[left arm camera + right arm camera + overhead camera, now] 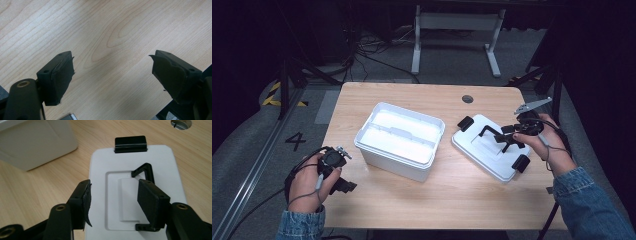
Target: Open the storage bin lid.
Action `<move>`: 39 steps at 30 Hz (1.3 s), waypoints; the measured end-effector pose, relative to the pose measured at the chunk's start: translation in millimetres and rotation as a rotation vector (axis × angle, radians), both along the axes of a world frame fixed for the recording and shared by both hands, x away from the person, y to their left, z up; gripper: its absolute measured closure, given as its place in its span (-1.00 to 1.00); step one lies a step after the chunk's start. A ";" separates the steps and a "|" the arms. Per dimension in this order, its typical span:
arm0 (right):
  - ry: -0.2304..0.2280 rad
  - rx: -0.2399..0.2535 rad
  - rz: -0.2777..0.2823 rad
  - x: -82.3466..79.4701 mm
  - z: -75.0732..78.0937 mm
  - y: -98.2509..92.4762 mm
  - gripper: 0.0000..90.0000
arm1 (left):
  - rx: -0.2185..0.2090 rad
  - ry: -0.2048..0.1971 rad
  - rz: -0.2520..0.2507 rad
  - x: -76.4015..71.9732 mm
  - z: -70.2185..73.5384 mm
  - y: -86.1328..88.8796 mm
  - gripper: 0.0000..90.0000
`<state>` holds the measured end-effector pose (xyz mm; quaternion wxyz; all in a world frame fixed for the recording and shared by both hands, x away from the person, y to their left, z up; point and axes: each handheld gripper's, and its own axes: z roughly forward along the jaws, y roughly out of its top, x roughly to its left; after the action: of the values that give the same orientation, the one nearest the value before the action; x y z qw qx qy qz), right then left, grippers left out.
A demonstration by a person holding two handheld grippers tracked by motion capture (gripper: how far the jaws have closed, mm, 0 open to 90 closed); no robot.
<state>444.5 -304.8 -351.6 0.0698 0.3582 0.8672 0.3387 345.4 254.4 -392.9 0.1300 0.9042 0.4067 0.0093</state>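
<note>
A white storage box (399,140) stands open at the table's middle, with an inner tray and no lid on it. Its white lid (484,150) lies flat on the wood to the right; it has a black latch at each end and a raised black handle (493,133). My right gripper (507,139) hovers over the lid, open. In the right gripper view the jaws (113,187) stand wide above the lid (100,165), and the handle (145,169) runs partly behind the right pad. My left gripper (341,180) rests open at the front left, over bare wood (111,56).
The wooden table (452,195) has a round cable hole (467,98) near its far edge. A corner of the box (37,142) shows at the upper left of the right gripper view. A white desk frame (457,30) and cables lie on the floor beyond.
</note>
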 end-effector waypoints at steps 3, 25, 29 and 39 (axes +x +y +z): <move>-0.003 0.007 0.019 -10.1 3.5 3.9 0.01 | 0.003 0.007 0.005 0.1 -0.3 -0.5 -0.59; 0.000 0.019 0.123 -69.4 -14.5 40.6 0.03 | -0.005 0.059 0.044 3.5 -1.3 -4.1 -0.59; 0.005 0.025 0.139 -77.0 -22.0 46.1 0.02 | -0.004 0.063 0.042 2.6 -1.1 -4.8 -0.59; 0.019 0.009 0.173 -90.1 -47.5 62.2 0.02 | 0.000 0.063 0.034 3.7 -2.9 -5.9 -0.59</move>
<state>354.4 -242.6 -399.0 0.0306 0.2854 0.8940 0.3440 349.0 248.5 -395.9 0.1167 0.8971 0.4257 -0.0171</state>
